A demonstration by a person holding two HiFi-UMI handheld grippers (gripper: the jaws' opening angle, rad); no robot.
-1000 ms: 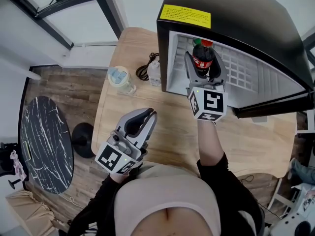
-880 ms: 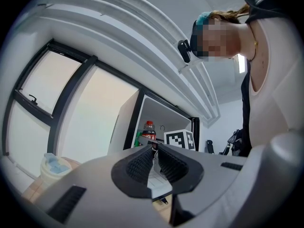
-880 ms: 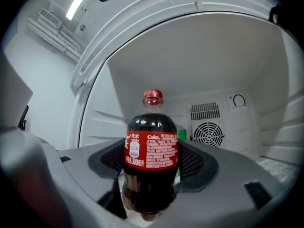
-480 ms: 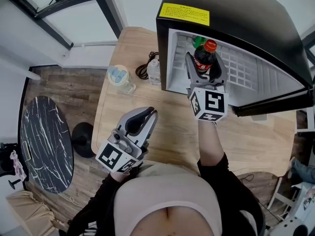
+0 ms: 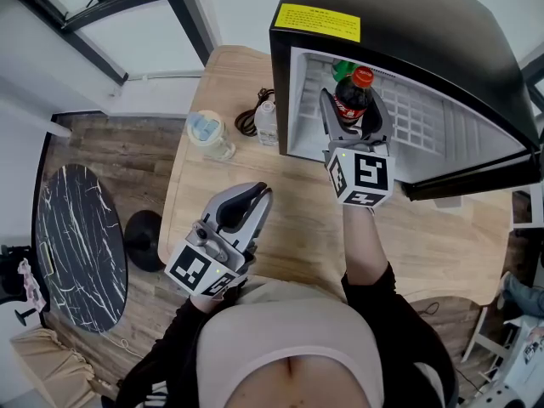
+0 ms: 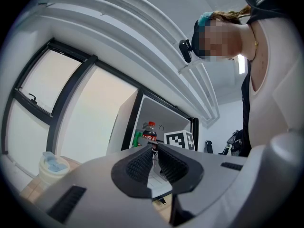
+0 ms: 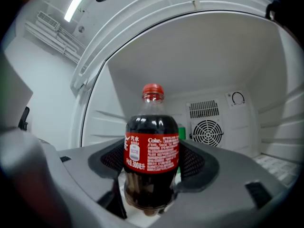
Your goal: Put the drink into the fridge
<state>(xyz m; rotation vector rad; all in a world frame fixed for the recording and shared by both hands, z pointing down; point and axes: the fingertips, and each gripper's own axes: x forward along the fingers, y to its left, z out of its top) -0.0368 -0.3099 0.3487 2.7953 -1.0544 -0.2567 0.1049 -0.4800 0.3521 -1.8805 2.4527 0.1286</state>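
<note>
Left gripper (image 5: pixel 255 195), lower left of the head view, hangs over the table (image 5: pixel 289 202): fingers pressed together, nothing between them. It has no part in this step.

Right gripper (image 5: pixel 353 113), upper centre of that view: fingers pinching the cola bottle (image 7: pixel 152 146) at its label, bottle upright, red cap on top. The bottle is just inside the mouth of the fridge (image 5: pixel 408 24). I cannot tell whether its base touches the white floor.

Beyond it stands a green bottle (image 7: pixel 182 132), close behind; further back, the fan grille (image 7: pixel 208 132).

Recommendation: hold the bottle vertical, set it down short of the green bottle, confirm it sits flat, then spread my fingers and withdraw straight back.
</note>
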